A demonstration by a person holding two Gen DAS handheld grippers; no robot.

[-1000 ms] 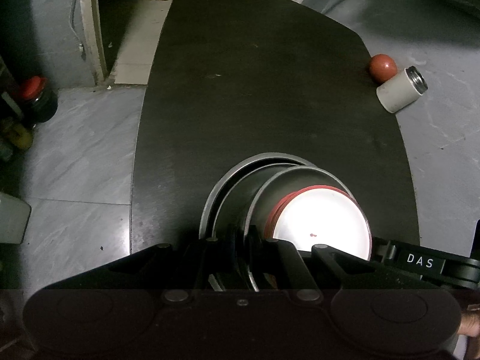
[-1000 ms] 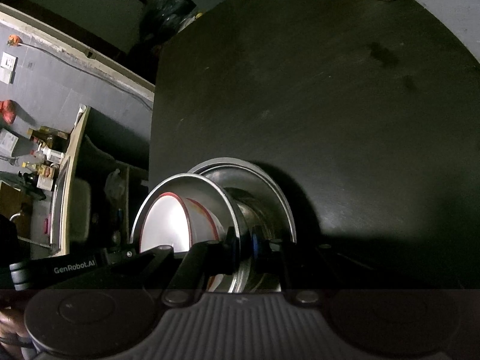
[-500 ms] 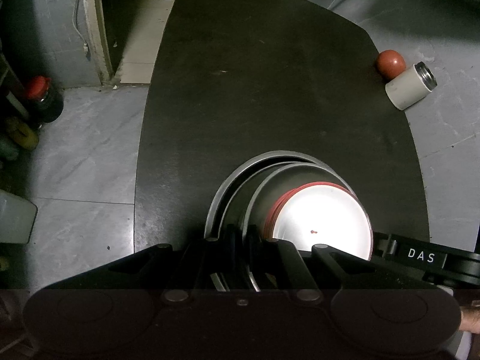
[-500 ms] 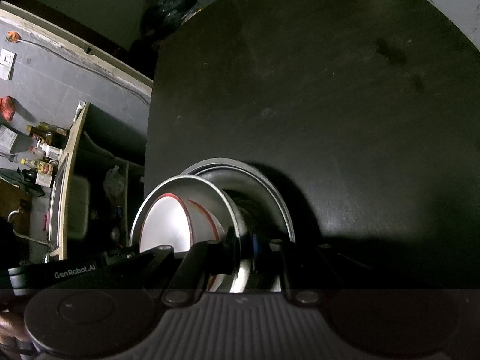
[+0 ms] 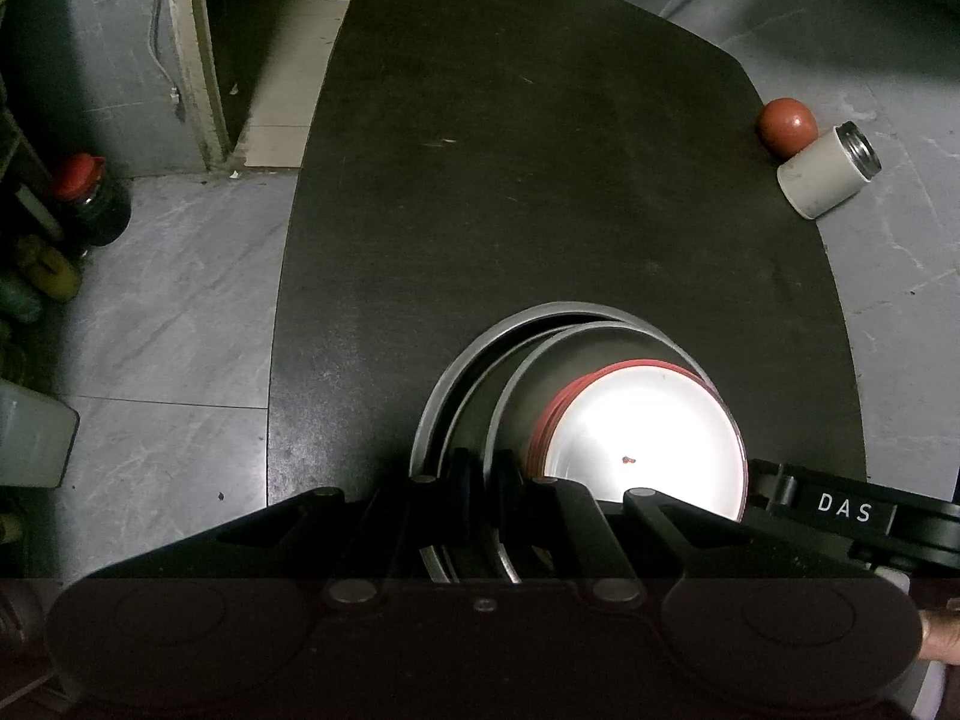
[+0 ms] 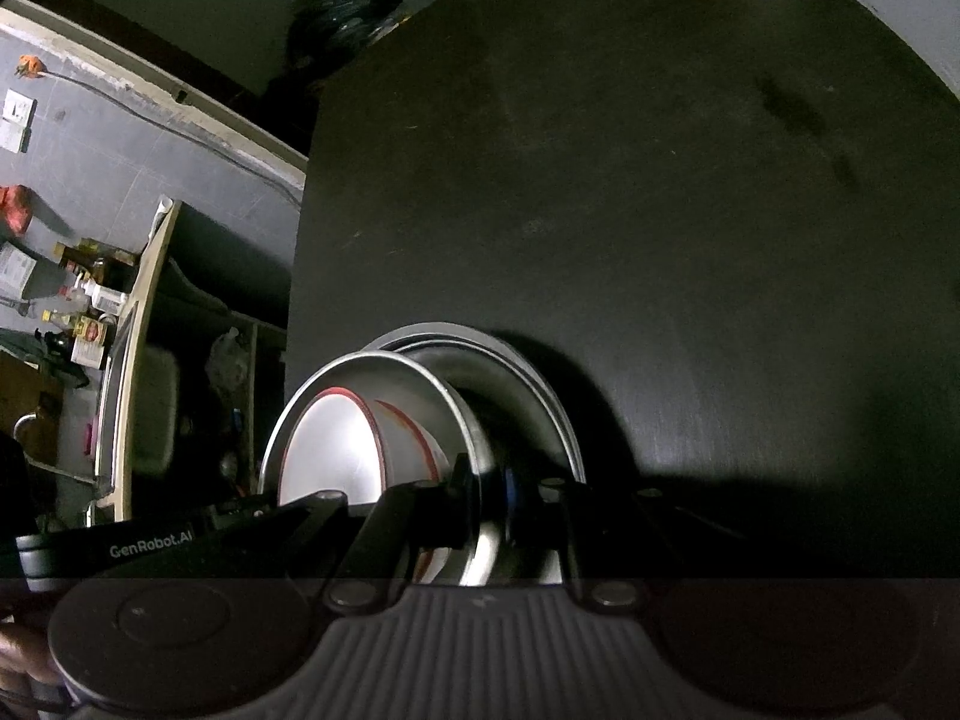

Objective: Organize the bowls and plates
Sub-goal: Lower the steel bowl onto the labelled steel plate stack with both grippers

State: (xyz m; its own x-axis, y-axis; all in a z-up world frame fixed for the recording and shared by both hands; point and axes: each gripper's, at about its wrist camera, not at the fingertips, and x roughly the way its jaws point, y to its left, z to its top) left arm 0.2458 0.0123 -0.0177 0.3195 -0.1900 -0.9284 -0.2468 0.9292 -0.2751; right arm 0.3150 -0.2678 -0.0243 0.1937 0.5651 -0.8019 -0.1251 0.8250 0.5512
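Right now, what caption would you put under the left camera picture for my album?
Left tongs pinching the rims of stacked steel bowls with a red-rimmed plate inside, above a black table.

— What carried it all?
— Dark table point(image 5: 540, 192), bare ahead of the tongs.
— On it?
— Nested steel plates point(image 5: 456, 360) at the tong tips.
— Elsewhere?
— Grey floor point(image 5: 168, 312), with a white jar point(image 5: 822, 180) and red ball point(image 5: 786, 125) far right.
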